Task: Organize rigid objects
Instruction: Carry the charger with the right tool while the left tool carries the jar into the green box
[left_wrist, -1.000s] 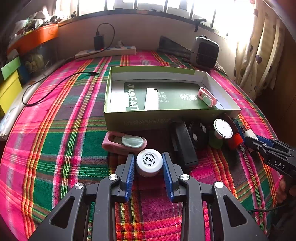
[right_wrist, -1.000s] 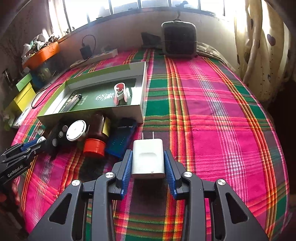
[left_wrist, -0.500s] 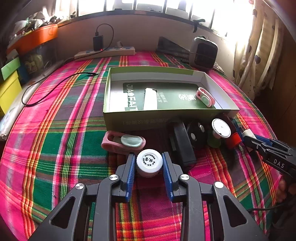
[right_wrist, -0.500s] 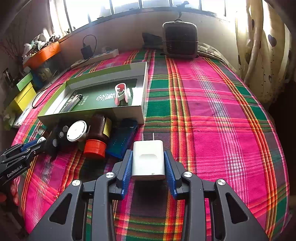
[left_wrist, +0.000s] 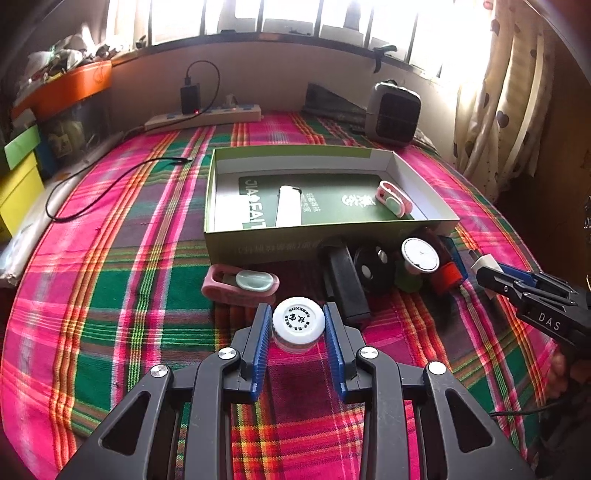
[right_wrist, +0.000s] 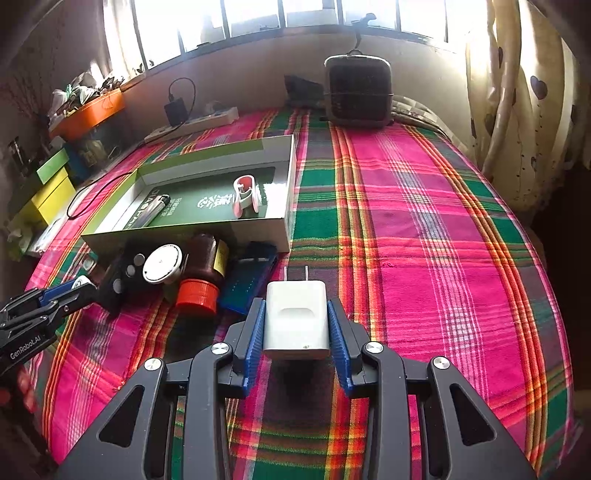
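My left gripper (left_wrist: 297, 308) is shut on a small white-capped bottle (left_wrist: 298, 321), held just above the plaid cloth in front of the green cardboard box (left_wrist: 295, 245). My right gripper (right_wrist: 296, 304) is shut on a white plug-in charger (right_wrist: 296, 321) with its prongs pointing away, to the right of the box (right_wrist: 184, 236). Inside the box lie a white lighter (left_wrist: 288, 205) and a pink clip (left_wrist: 393, 195). Each gripper shows at the edge of the other's view.
Along the box's front wall lie a pink and mint clip (left_wrist: 240, 284), a black block (left_wrist: 345, 280), a black round piece (left_wrist: 373, 266), a white-lidded green jar (left_wrist: 419, 254), a red-capped brown bottle (right_wrist: 201, 273) and a blue case (right_wrist: 247, 280). A heater (right_wrist: 356, 92) and a power strip (left_wrist: 203, 116) stand at the back.
The left wrist view has drifted only slightly. Both grippers keep the same hold on the bottle and the charger.
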